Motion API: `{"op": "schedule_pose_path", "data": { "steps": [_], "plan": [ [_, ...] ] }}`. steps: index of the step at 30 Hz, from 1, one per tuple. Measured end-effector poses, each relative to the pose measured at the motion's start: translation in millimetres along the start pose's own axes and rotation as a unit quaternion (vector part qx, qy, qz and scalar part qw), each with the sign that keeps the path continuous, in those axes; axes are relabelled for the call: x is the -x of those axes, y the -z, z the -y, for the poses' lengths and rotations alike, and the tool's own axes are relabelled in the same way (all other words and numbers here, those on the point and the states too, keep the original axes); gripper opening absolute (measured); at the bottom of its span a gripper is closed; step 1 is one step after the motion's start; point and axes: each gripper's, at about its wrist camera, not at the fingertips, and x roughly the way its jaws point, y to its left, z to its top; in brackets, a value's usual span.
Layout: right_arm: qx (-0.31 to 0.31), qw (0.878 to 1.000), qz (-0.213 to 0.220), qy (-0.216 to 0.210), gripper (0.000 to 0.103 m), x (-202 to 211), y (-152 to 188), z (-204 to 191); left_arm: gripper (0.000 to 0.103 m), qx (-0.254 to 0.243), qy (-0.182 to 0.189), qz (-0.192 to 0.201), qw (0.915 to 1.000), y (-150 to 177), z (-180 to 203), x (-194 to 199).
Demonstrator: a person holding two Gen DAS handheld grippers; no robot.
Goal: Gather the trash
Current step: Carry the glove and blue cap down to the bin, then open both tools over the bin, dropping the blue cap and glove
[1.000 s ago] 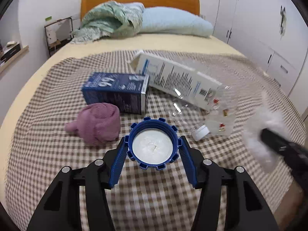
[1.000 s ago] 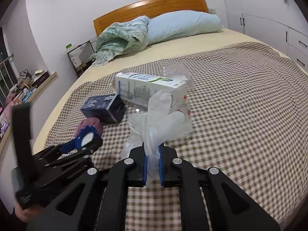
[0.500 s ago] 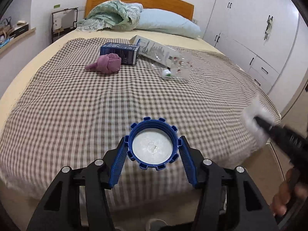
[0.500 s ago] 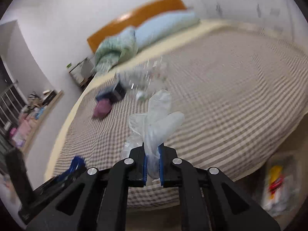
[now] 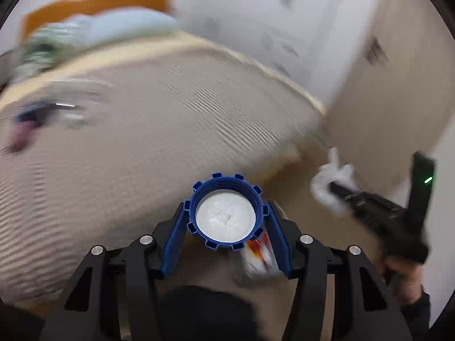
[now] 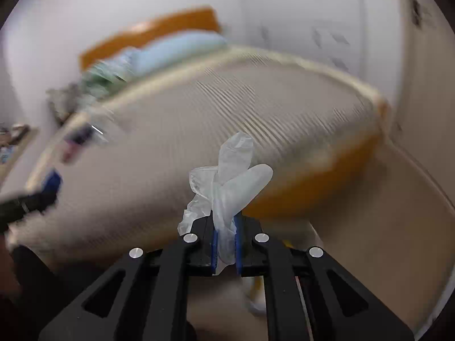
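Note:
My left gripper (image 5: 226, 221) is shut on a big blue ribbed bottle cap (image 5: 226, 217) with a white inside, held in the air off the bed's foot corner. My right gripper (image 6: 226, 244) is shut on a crumpled clear disposable glove (image 6: 233, 176); it also shows in the left wrist view (image 5: 331, 182), to the right of the cap. Blurred trash stays far back on the checkered bed cover (image 5: 128, 130): a dark blue box (image 5: 31, 110), a purple wad (image 5: 20, 139) and clear plastic (image 5: 76, 108). Below the cap a blurred red and white wrapper (image 5: 260, 253) lies low down.
The bed's orange wooden foot frame (image 6: 307, 190) is just ahead of the glove. White wardrobe doors (image 5: 384, 71) stand to the right. Beige floor (image 6: 384, 227) runs between bed and wardrobe. Both views are motion blurred.
Both grippers have pulled back from the trash on the bed and swung right and down past the bed's foot corner, each keeping its hold. The floor and wardrobe now fill the right side.

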Motion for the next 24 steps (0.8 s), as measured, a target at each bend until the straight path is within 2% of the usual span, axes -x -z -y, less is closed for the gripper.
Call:
{"op": "schedule_pose_path", "data": {
  "steps": [1,3,5,6,7,9,12,14,15,16,18,21,22,24],
  "plan": [
    [-0.023,0.999,-0.023,0.021,0.009,-9.3,23.6,29.0,0.052,-0.023,0.019,-0.054,0.9981,-2.0,26.4,-39.8],
    [-0.064,0.996,-0.054,0.037,0.009,-18.2,59.3,70.9,0.052,-0.048,0.024,-0.113,0.9922,-2.8,55.4,-90.2],
    [-0.105,0.990,-0.080,0.049,0.009,-26.2,95.6,104.0,0.052,-0.085,0.018,-0.188,0.9782,3.8,85.0,-158.1],
    [-0.121,0.987,-0.094,0.053,0.009,-30.4,112.8,116.1,0.052,-0.098,0.004,-0.234,0.9674,9.1,94.5,-198.0],
    [-0.138,0.983,-0.109,0.056,0.009,-34.9,130.9,127.5,0.052,-0.097,-0.007,-0.262,0.9601,14.0,99.5,-227.7],
    [-0.157,0.977,-0.130,0.058,0.009,-43.6,154.6,141.0,0.052,-0.095,-0.026,-0.293,0.9509,19.3,105.1,-280.0],
    [-0.175,0.969,-0.160,0.063,0.009,-54.9,178.0,152.0,0.053,-0.080,-0.035,-0.300,0.9500,23.8,107.0,-337.1],
    [-0.178,0.966,-0.173,0.066,0.009,-59.5,187.1,156.1,0.066,-0.068,-0.043,-0.300,0.9506,28.2,104.7,-369.5],
    [-0.175,0.966,-0.178,0.066,0.009,-65.1,186.5,155.7,0.078,-0.063,-0.046,-0.295,0.9524,28.4,102.1,-375.9],
    [-0.172,0.966,-0.180,0.067,0.009,-68.5,188.0,154.5,0.080,-0.053,-0.038,-0.283,0.9570,26.7,96.4,-380.2],
    [-0.169,0.966,-0.185,0.067,0.009,-76.2,191.8,154.5,0.080,-0.048,-0.036,-0.278,0.9587,24.5,90.6,-378.9],
    [-0.164,0.965,-0.198,0.056,0.009,-93.1,198.4,143.5,0.080,-0.040,-0.069,-0.279,0.9571,13.0,82.2,-364.7],
    [-0.161,0.965,-0.202,0.050,0.009,-99.4,199.7,140.6,0.080,-0.046,-0.090,-0.282,0.9542,7.1,79.7,-351.6],
    [-0.156,0.964,-0.214,0.040,0.009,-114.7,201.6,133.4,0.080,-0.045,-0.085,-0.273,0.9571,-2.9,80.1,-323.0]
  ]
}}
